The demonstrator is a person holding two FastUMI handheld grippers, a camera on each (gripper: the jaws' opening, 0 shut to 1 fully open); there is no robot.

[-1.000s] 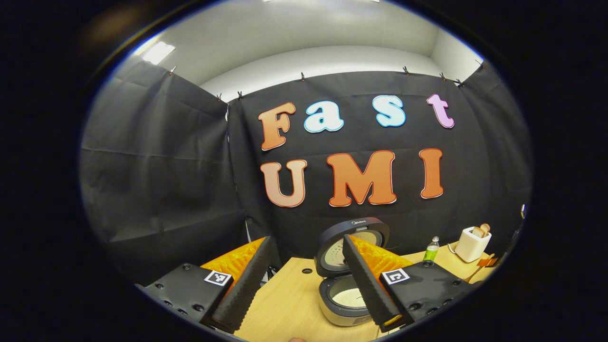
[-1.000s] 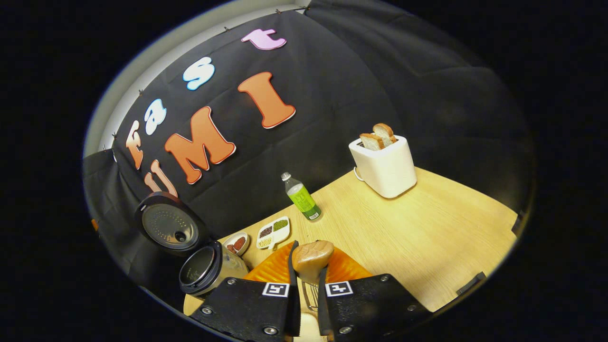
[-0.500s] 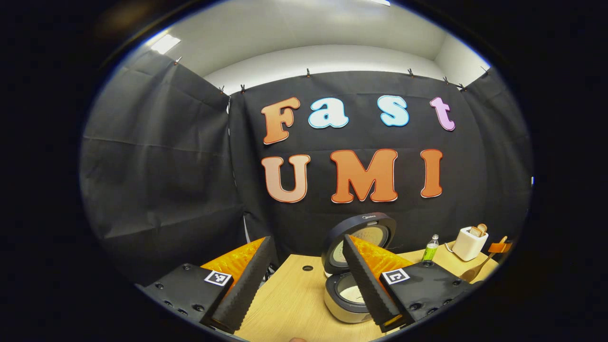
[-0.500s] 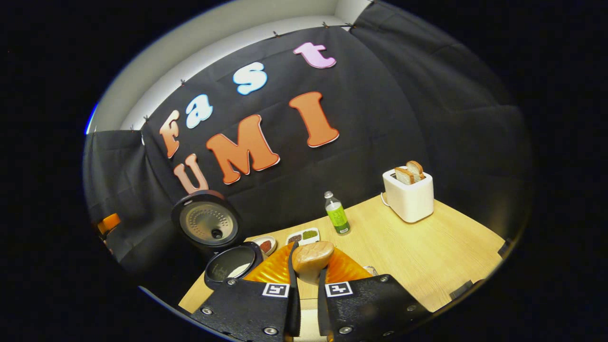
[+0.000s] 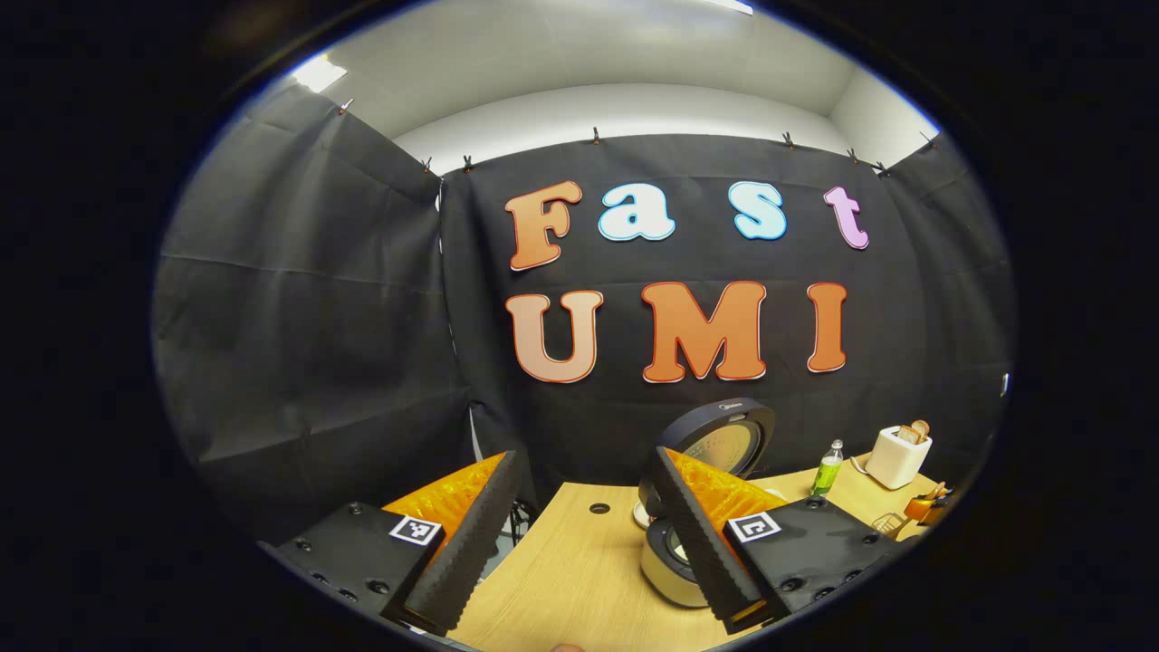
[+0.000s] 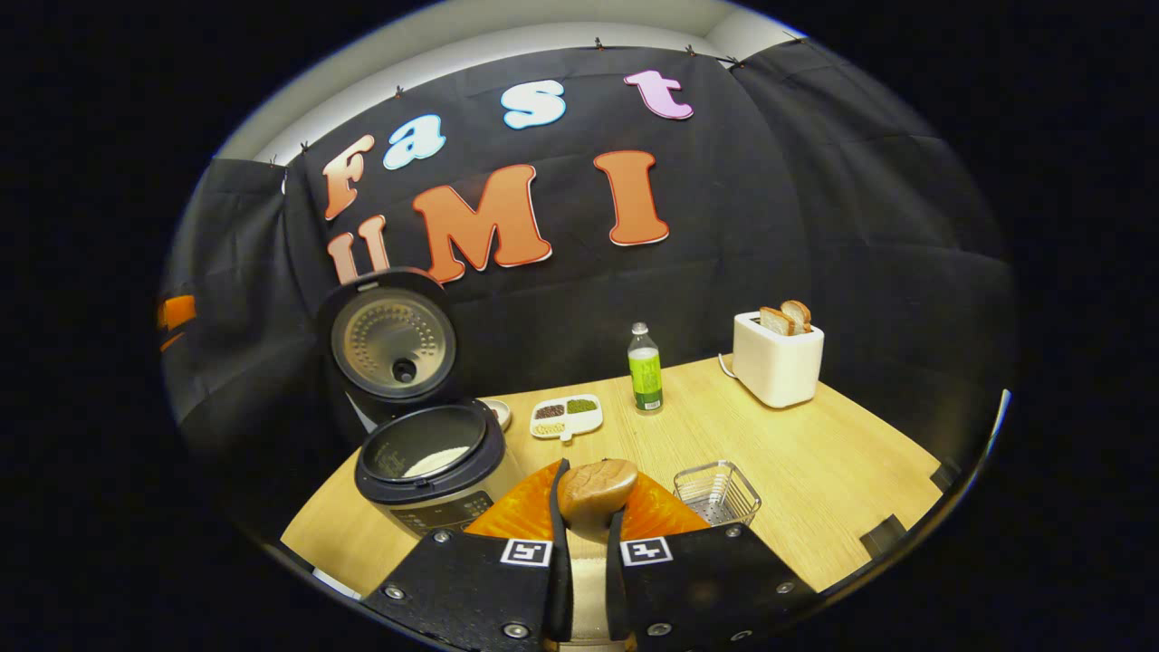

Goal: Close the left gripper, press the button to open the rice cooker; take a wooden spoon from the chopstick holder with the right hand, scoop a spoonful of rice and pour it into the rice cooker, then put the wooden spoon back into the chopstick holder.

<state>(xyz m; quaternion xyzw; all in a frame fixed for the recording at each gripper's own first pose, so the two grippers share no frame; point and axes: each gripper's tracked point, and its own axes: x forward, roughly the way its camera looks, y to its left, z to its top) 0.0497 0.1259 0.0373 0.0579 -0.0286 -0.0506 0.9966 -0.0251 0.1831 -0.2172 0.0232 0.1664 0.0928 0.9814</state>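
Since a second ago the right gripper (image 6: 579, 543) has levelled out and backed away from the rice cooker (image 6: 435, 471); the cooker now sits left of it, lid up, white rice in the pot; the wire chopstick holder (image 6: 718, 492) has come into sight just right of the cooker, near the fingers. Both fingers pinch the wooden spoon (image 6: 593, 489), bowl poking out ahead, and it looks empty to me, so I'd guess the pour is done and the spoon goes back next. To do that well: swing it over the holder, tip it handle-down, lower it inside the wire before letting go. Left gripper (image 5: 579, 534) hangs with fingers spread wide, holding nothing, left of the cooker (image 5: 675, 566), pointing roughly level at the wall.
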